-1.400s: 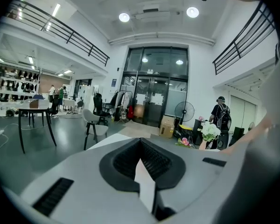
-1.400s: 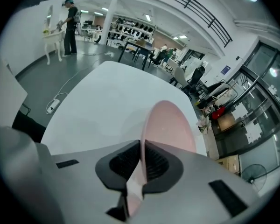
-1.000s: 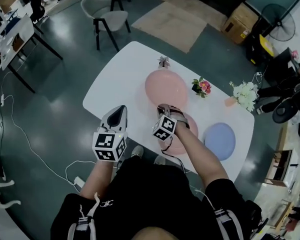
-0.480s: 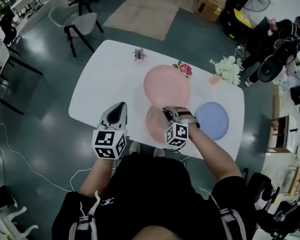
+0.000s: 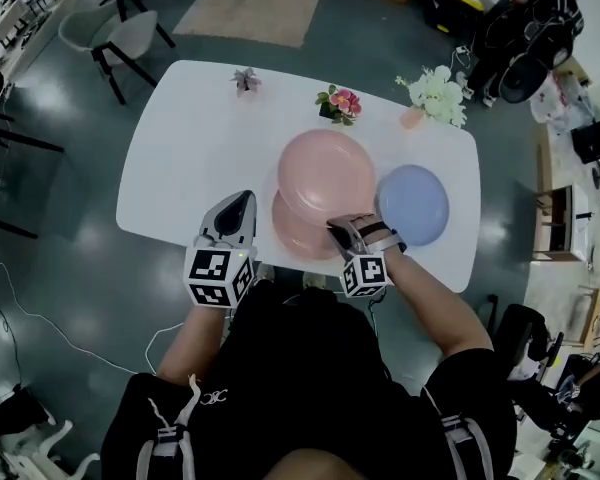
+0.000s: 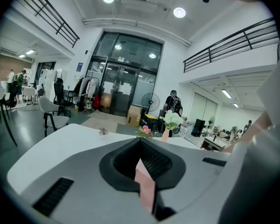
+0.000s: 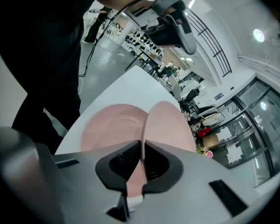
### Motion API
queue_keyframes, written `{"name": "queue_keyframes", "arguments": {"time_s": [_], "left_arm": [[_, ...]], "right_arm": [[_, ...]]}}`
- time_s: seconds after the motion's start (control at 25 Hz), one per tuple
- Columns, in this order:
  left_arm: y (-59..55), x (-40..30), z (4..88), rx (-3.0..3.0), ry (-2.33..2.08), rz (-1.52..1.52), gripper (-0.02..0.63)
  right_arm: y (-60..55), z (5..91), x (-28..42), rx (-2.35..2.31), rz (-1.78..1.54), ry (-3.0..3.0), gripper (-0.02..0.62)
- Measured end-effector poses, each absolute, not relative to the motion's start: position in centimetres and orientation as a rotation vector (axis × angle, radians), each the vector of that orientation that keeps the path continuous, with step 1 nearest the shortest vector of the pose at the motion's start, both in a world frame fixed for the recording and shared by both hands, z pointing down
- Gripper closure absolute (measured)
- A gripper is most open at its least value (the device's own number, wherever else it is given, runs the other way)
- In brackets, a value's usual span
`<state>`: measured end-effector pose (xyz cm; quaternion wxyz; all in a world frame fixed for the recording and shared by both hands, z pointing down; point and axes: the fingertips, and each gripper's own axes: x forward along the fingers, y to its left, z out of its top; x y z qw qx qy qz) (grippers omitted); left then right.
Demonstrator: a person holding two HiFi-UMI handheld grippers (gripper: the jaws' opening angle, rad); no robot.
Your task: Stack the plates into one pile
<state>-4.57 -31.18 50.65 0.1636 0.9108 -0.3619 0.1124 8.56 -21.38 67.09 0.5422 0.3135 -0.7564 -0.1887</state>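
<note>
My right gripper [image 7: 141, 148] has its fingers pinched on the rim of a pink plate [image 5: 325, 175], held over the second pink plate [image 5: 295, 233] on the worktop [image 5: 190, 138]. The left gripper [image 6: 140, 146] has its fingers together, empty. Next, I reckon: lower it flat, release, then fetch the blue plate [image 5: 413, 204].

— How are my arms set?
— Both reach forward from my body. The left forearm [image 5: 193, 353] runs nearly straight ahead, and the right forearm [image 5: 430, 303] angles inward from the right side.
— And the left gripper [image 5: 242, 200]?
— I have it pointing ahead and a little downward, with the jaws drawn together at the tip.
— The right gripper [image 5: 334, 226]?
— It tips down more steeply. Its jaws are pinched on the near rim of a plate [image 5: 325, 173], which sits edge-on between the pads.
</note>
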Motion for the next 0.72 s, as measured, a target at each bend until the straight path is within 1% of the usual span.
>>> {"name": "queue_keyframes", "arguments": {"time_s": [0.48,0.72], "left_arm": [[-28.9,-0.8,52.9,2.561,-1.027,0.372,0.594],[-28.7,0.0,52.4,2.573,-1.036,0.380,0.594]], "right_arm": [[-15.6,71.3,7.7,0.567,-0.373,-1.907,0.564],[-13.3,73.6,7.6,0.467,-0.200,-1.954,0.555]]}}
